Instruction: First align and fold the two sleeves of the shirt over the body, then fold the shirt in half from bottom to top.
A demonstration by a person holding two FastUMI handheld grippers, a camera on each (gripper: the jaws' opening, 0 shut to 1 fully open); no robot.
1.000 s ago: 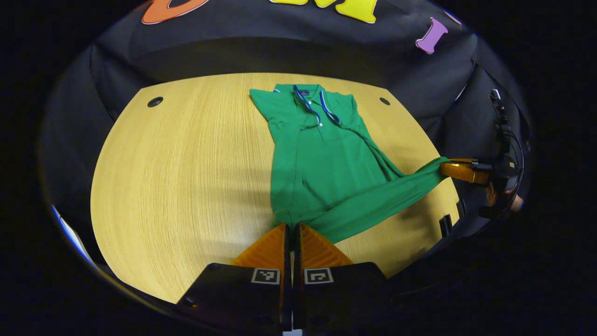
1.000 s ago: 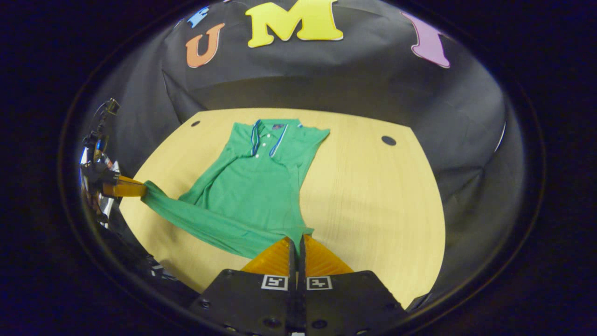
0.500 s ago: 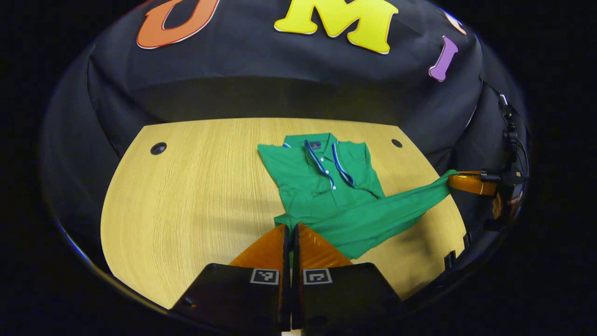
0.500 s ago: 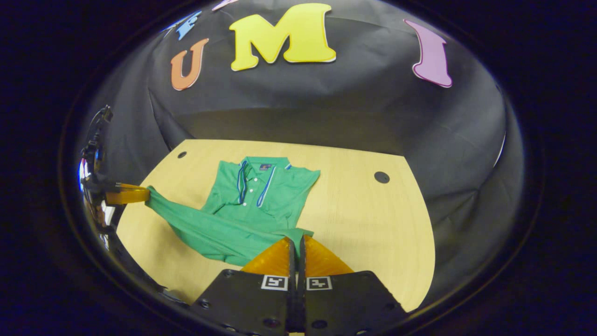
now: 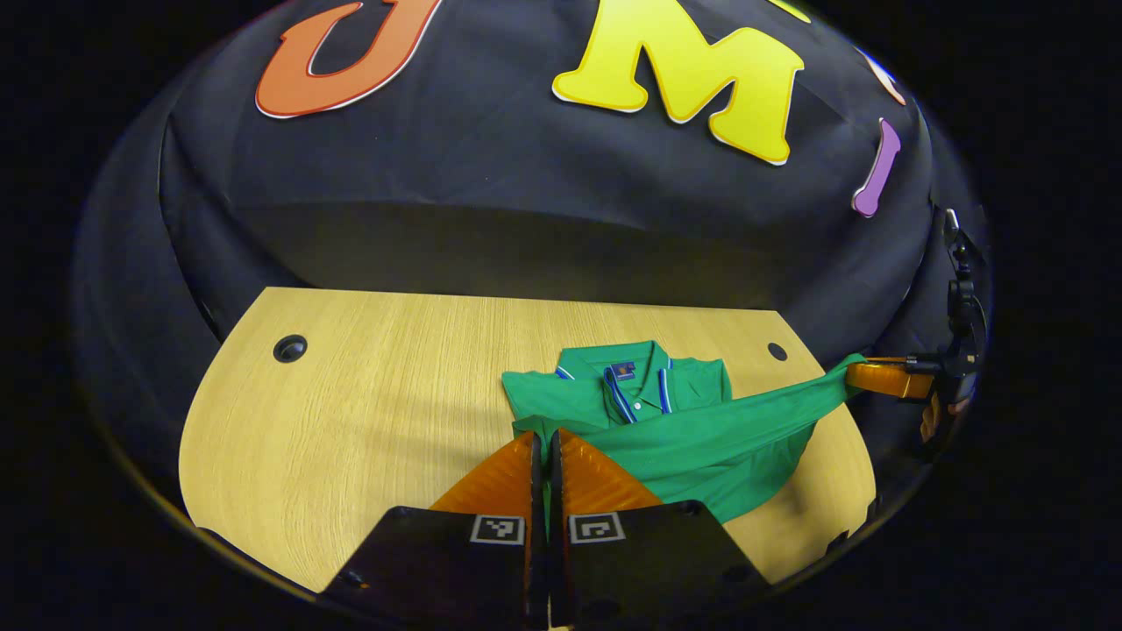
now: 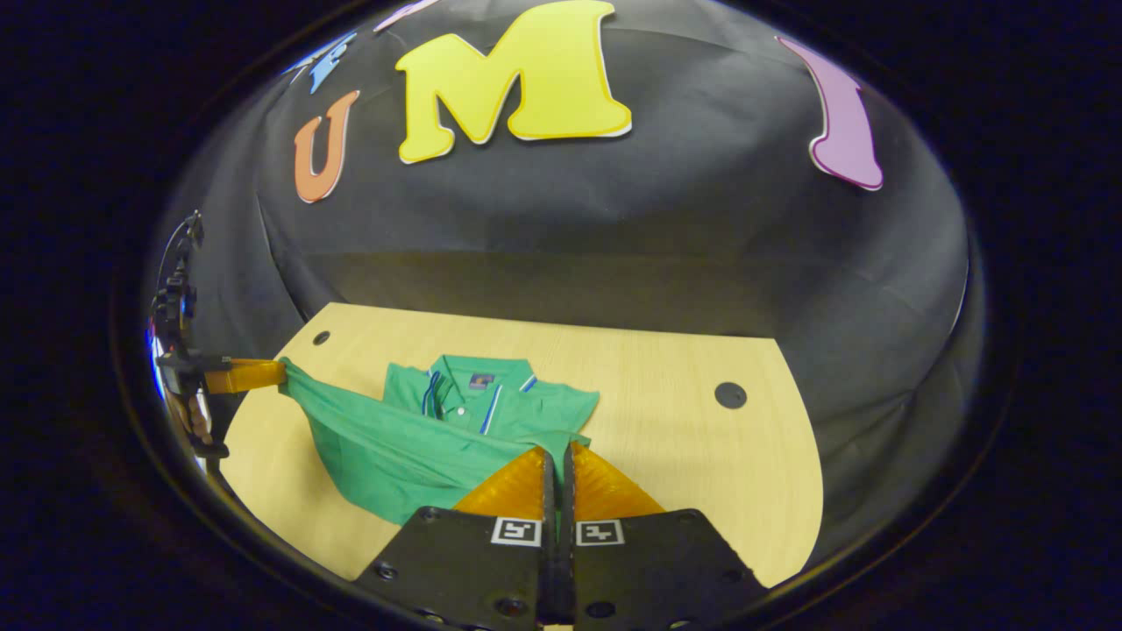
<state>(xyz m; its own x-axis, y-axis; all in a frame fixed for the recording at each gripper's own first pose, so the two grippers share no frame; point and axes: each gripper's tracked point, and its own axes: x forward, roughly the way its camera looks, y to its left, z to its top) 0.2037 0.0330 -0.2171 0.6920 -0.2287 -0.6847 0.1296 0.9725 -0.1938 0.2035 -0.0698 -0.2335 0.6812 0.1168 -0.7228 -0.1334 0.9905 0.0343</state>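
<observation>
A green polo shirt (image 5: 710, 443) with a blue-trimmed collar (image 5: 635, 386) lies collar-far on the wooden table (image 5: 351, 412). Its lower part is lifted off the table and hangs as a stretched band between the two grippers. In the left gripper view my left gripper (image 5: 548, 436) is shut on one hem corner, and my right gripper (image 5: 855, 372) pinches the other corner at the far right. In the right gripper view my right gripper (image 6: 558, 450) is shut on its hem corner of the shirt (image 6: 394, 438), with the left gripper (image 6: 279, 373) holding the opposite corner at the left. The band hides most of the body.
The table has round cable holes near its far corners (image 5: 290, 348) (image 5: 777, 351) (image 6: 728, 395). Black cloth walls close in behind and beside the table (image 6: 701, 464). A hand (image 6: 195, 416) holds the far gripper at the table's edge.
Both grippers have risen and moved toward the collar, carrying the hem up and over the body. More of the lower shirt is off the table now.
</observation>
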